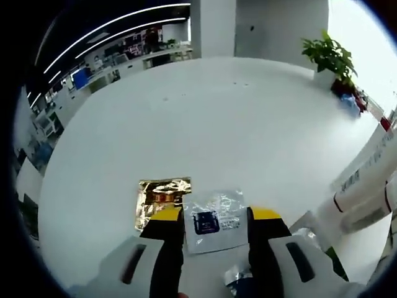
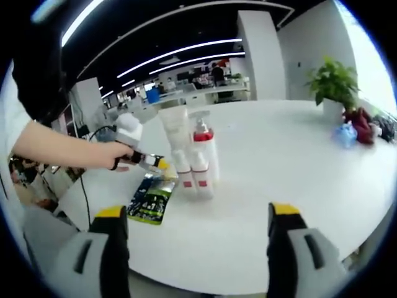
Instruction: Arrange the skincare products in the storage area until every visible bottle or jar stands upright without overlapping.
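Observation:
In the left gripper view my left gripper (image 1: 216,215) stands open, its yellow-tipped jaws on either side of a silver sachet with a dark blue label (image 1: 211,222) lying flat on the white table (image 1: 205,118). A gold foil sachet (image 1: 162,197) lies just beyond it to the left. White tubes with red bands (image 1: 370,184) lean in from the right. In the right gripper view my right gripper (image 2: 197,211) is open wide with nothing between its jaws. Ahead stand a white tube (image 2: 176,138) and a white pump bottle with red trim (image 2: 205,152), upright and close together. A dark green sachet (image 2: 151,198) lies left of them.
A person's hand holds the left gripper (image 2: 147,161) over the sachets, left of the bottles. A potted plant (image 2: 332,84) and a blue and red bundle (image 2: 355,130) sit at the table's far right side. Desks and shelving (image 1: 124,56) lie beyond the table.

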